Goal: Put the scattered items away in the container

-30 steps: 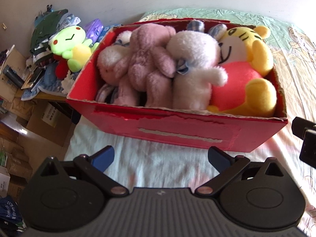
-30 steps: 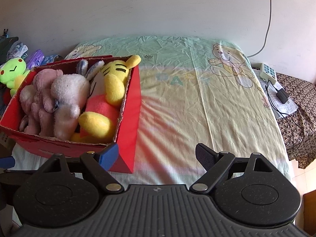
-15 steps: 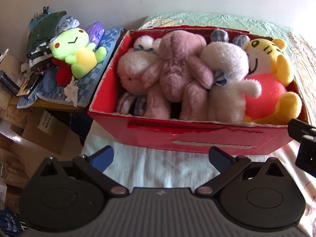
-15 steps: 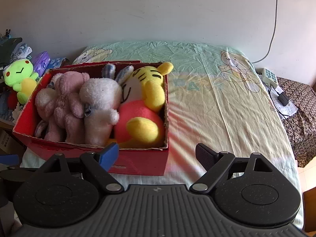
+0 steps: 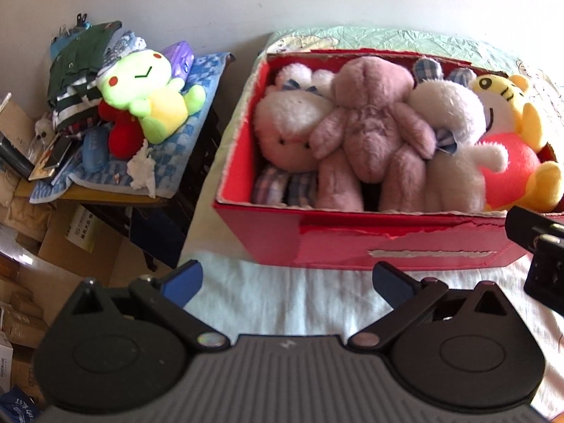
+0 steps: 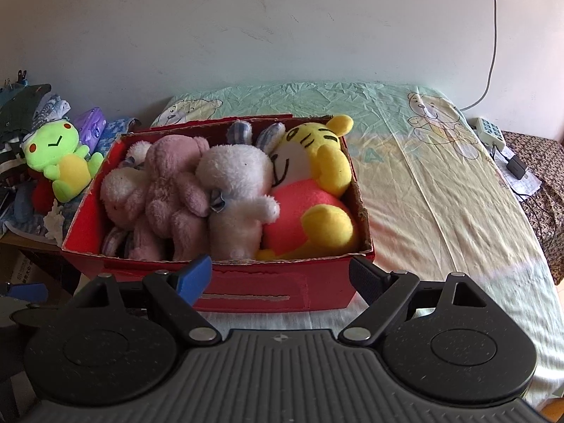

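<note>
Both grippers' jaws wide, empty.

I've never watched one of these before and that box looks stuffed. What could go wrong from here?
The red box is packed: the tiger toy and pink bear rise above its rim, so a nudge might tip one out. Its front edge looks torn and could rip further if gripped. The green frog toy sits off the bed on a cluttered side table; reaching for it could knock things down.
</note>
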`<state>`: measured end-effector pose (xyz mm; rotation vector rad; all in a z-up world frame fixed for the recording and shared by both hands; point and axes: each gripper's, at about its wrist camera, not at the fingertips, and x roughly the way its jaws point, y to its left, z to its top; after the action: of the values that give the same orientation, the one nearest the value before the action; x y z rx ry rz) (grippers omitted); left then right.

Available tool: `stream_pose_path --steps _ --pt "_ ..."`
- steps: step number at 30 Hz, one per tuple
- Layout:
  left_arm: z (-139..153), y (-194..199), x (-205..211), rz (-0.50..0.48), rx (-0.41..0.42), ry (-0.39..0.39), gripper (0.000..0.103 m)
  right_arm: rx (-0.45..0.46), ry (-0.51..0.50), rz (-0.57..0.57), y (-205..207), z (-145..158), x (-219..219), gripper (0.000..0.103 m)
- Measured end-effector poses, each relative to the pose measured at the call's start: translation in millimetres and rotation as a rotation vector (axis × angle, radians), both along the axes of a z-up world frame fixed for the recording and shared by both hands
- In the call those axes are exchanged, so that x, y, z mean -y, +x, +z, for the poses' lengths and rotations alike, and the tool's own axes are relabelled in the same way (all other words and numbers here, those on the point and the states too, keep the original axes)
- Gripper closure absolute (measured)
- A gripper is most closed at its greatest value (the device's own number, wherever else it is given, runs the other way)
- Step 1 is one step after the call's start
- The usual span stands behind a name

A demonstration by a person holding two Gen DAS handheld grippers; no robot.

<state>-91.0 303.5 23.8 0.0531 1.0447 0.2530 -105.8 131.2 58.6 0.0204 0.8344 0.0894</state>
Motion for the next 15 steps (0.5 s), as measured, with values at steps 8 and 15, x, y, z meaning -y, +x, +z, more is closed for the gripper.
stream_pose_path --steps 8,15 --pt "4 -2 -19 0.003 0.018 -0.015 0.001 0.02 -0.019 0.015 -6 5 -16 0.016" --pt "16 -3 -30 0.018 0.047 -0.017 0.001 0.04 -0.013 0.018 -10 13 -22 0.016"
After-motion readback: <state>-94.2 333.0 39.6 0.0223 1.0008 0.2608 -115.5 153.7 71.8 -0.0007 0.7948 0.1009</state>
